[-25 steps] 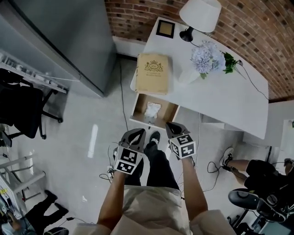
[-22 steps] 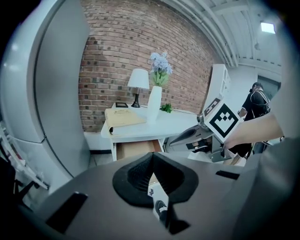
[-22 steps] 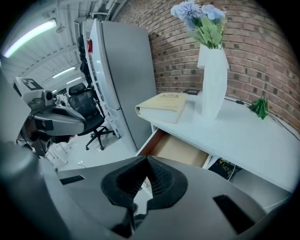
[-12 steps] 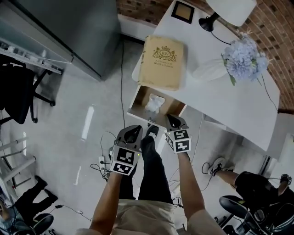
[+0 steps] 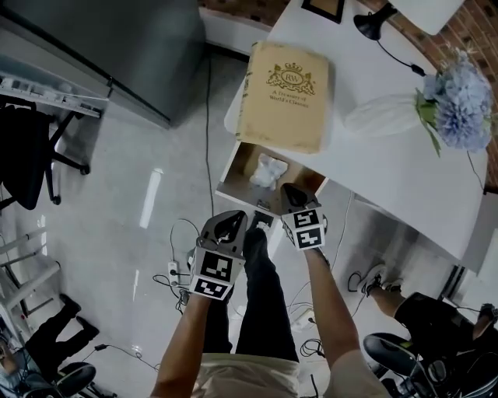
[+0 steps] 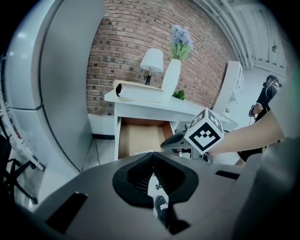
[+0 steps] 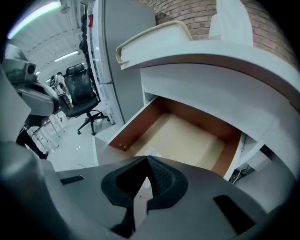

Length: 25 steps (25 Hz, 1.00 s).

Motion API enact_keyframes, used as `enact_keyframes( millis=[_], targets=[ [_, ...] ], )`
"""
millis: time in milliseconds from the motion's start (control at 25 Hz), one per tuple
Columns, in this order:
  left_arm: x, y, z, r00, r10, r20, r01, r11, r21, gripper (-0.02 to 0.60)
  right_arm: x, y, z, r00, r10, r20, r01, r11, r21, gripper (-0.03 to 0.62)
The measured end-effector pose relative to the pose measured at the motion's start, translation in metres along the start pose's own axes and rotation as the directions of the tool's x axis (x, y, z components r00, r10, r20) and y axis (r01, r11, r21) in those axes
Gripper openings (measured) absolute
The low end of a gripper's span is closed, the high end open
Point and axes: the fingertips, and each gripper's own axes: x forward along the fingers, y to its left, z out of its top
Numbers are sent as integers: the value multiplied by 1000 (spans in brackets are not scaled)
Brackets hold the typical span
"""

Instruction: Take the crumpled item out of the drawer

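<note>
- The crumpled white item (image 5: 268,171) lies in the open drawer (image 5: 237,198), centre frame, under the bench (image 5: 389,155) edge.
- Your right gripper (image 5: 290,190) and left gripper (image 5: 232,222) hover near its front with fingers (image 7: 161,180) pressed together, empty; you must open them to grab.

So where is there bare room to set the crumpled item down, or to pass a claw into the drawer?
On the desk, a bare stretch bordered by the book, the vase and the front edge. In the drawer, bare floor beside the crumpled item, on the vase's side; likely room to pass. Crowded: the far end, with picture frame, lamp base and flowers.
</note>
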Motion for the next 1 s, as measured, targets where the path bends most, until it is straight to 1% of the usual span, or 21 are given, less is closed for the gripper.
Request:
enact_keyframes(
  millis=[120,280,400,600,680,800,880,920,1000],
  targets=[
    [14,0,-15,1000,1,-25,-2,1000,-17,15,13,3,-6,1000,27,-14,-28,999,-31,20],
    [28,5,-10,1000,-4,-17,3,1000,-7,15,23,1,-12,998,51,-33,-53,997,-50,20],
    [36,3,-18,999,-8,-39,7,1000,-27,15,26,-2,-13,997,61,-42,-64,996,-67,20],
    [49,0,-24,999,-11,-50,9,999,-37,15,31,-9,-13,995,79,-55,-85,991,-104,20],
    [50,2,-26,999,-5,-52,3,999,-42,15,35,-9,-15,994,88,-71,-97,988,-124,20],
    [49,12,-30,998,23,-53,-27,997,-66,15,44,-4,-15,990,108,-93,-122,979,-165,21],
    [48,18,-31,998,41,-51,-46,995,-92,15,50,-1,-14,988,115,-106,-134,971,-198,32],
    [48,20,-33,998,48,-49,-53,993,-104,15,54,0,-15,986,119,-115,-142,967,-213,57],
    [48,23,-34,997,58,-45,-63,991,-122,15,60,4,-17,981,129,-143,-161,956,-244,83]
  ],
)
